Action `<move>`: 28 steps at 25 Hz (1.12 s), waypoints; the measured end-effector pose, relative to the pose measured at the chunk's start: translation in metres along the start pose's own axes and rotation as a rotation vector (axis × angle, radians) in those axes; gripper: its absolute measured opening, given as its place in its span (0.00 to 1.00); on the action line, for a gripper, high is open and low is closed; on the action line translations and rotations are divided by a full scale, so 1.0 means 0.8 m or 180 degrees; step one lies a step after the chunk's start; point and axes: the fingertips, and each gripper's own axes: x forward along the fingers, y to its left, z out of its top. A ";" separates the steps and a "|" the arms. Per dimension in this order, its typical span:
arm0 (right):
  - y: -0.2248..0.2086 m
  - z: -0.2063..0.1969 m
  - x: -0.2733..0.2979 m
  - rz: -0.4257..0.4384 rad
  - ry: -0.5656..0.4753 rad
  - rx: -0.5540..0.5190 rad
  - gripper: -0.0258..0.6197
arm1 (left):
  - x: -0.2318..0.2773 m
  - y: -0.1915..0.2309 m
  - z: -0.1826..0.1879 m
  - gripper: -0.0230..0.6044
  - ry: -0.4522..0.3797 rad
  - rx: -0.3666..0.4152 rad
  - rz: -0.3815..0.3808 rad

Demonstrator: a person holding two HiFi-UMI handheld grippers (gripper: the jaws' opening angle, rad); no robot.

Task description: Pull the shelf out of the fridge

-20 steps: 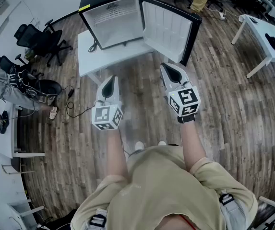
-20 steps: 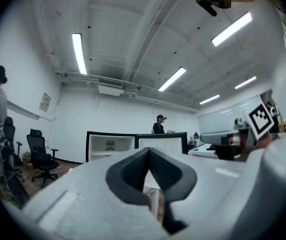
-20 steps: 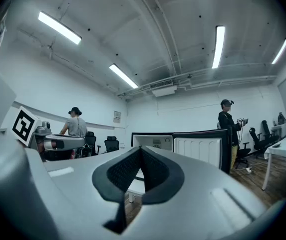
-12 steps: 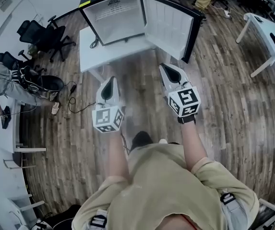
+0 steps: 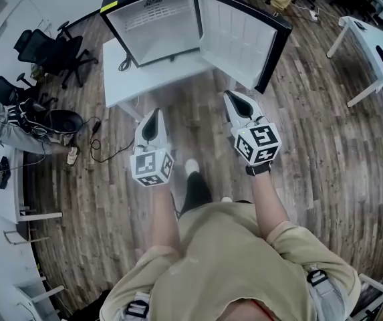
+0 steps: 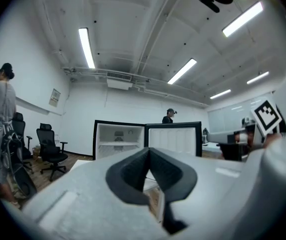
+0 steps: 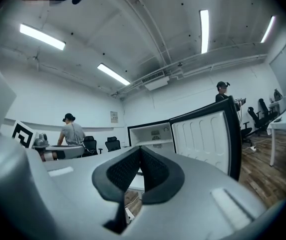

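A small black fridge [image 5: 158,29] stands on a low white table [image 5: 144,79], a few steps ahead of me. Its door [image 5: 238,39] hangs open to the right. Inside, a white shelf [image 6: 118,144] spans the cavity at mid height; the right gripper view shows this shelf [image 7: 155,142] too. My left gripper [image 5: 152,114] is held over the wood floor, well short of the table, its jaws shut with nothing between them [image 6: 148,151]. My right gripper [image 5: 234,99] is level with it, nearer the door, shut and empty [image 7: 140,151].
Black office chairs [image 5: 47,49] and a person [image 5: 4,122] are at the left by a desk. Cables [image 5: 104,149] trail over the floor near the table's left leg. A white desk [image 5: 378,52] stands at the right. My foot [image 5: 191,169] is on the floor between the grippers.
The fridge and table have come nearer and look larger. My foot has stepped forward between the grippers. Both grippers keep their pose and stay shut.
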 end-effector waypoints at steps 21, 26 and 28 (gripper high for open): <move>-0.003 0.010 0.340 -0.0001 0.0170 -0.0130 0.05 | 0.242 0.238 0.021 0.04 -0.0060 -0.0192 -0.0163; -0.009 0.009 0.384 -0.0157 0.0153 -0.0089 0.05 | 0.272 0.271 0.015 0.04 -0.0021 -0.0245 -0.0265; -0.008 0.008 0.400 -0.0170 0.0159 -0.0087 0.05 | 0.284 0.284 0.015 0.04 -0.0024 -0.0278 -0.0252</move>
